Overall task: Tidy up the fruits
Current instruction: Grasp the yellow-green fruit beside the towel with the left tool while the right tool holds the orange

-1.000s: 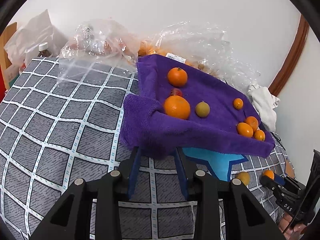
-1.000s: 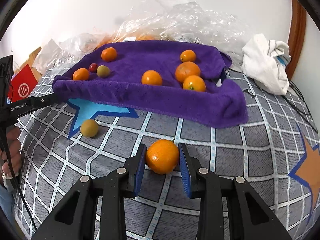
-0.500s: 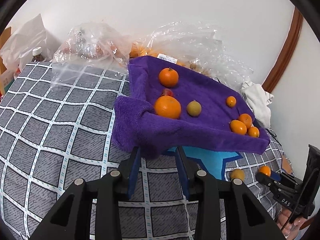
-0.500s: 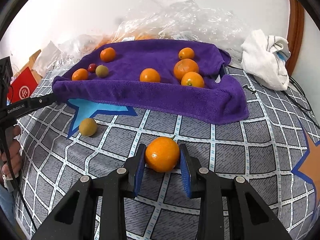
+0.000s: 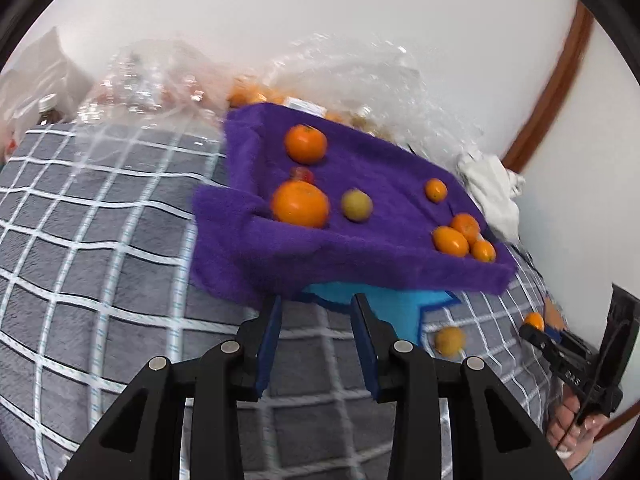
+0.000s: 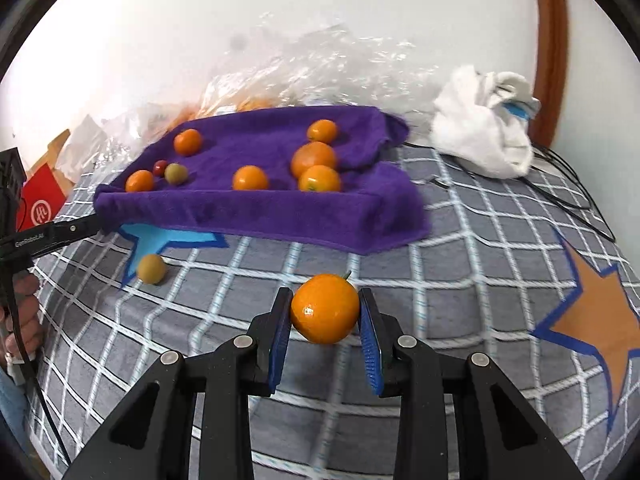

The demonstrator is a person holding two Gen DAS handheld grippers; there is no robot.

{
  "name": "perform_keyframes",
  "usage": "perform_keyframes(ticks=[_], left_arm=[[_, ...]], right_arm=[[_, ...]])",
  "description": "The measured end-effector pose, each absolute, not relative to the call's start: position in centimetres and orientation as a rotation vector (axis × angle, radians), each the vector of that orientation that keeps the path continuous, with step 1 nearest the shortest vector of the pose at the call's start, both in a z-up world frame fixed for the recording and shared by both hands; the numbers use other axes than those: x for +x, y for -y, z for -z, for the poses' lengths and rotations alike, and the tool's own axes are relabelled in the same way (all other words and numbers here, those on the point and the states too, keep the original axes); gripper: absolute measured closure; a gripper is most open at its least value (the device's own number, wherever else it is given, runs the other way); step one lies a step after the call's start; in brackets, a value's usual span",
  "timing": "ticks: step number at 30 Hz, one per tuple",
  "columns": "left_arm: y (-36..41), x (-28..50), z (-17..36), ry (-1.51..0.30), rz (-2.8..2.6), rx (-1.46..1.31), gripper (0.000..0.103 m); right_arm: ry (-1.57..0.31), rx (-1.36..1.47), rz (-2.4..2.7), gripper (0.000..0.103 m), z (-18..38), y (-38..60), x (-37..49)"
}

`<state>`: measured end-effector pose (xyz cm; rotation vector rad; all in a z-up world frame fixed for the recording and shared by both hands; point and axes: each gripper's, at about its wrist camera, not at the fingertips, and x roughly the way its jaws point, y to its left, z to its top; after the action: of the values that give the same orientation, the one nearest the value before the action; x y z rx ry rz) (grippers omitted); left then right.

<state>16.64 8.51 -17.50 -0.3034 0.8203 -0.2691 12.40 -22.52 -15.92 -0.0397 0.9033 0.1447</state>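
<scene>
The right hand-held gripper [image 6: 325, 322] grasps an orange [image 6: 325, 308] between its two blue pads, above the grey checked blanket [image 6: 460, 248]. The left hand-held gripper [image 5: 316, 320] is released – its jaws stand apart with nothing between them, just in front of the edge of the purple towel [image 5: 360, 252]. On this towel lie several oranges, a small red fruit [image 6: 161, 167] and a yellow-green fruit [image 6: 176, 173]. Another yellow-green fruit [image 6: 151, 268] lies on the blanket near a blue star – apart from the towel.
</scene>
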Motion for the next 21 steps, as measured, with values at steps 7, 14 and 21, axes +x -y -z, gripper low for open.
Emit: perform_keyframes(ticks=[7, 14, 21], left_arm=[[-0.8, 16.1, 15.8, -0.852, 0.399, -0.125, 0.065], [1.8, 16.9, 16.9, -0.909, 0.389, -0.129, 0.065], [2.4, 17.0, 18.0, -0.911, 0.383, -0.128, 0.065]], right_arm=[[-0.907, -0.007, -0.16, 0.07, 16.1, 24.0, 11.7], [-0.926, 0.042, -0.211, 0.07, 16.4, 24.3, 11.9], [-0.93, 0.047, -0.24, 0.07, 16.5, 24.1, 11.7]])
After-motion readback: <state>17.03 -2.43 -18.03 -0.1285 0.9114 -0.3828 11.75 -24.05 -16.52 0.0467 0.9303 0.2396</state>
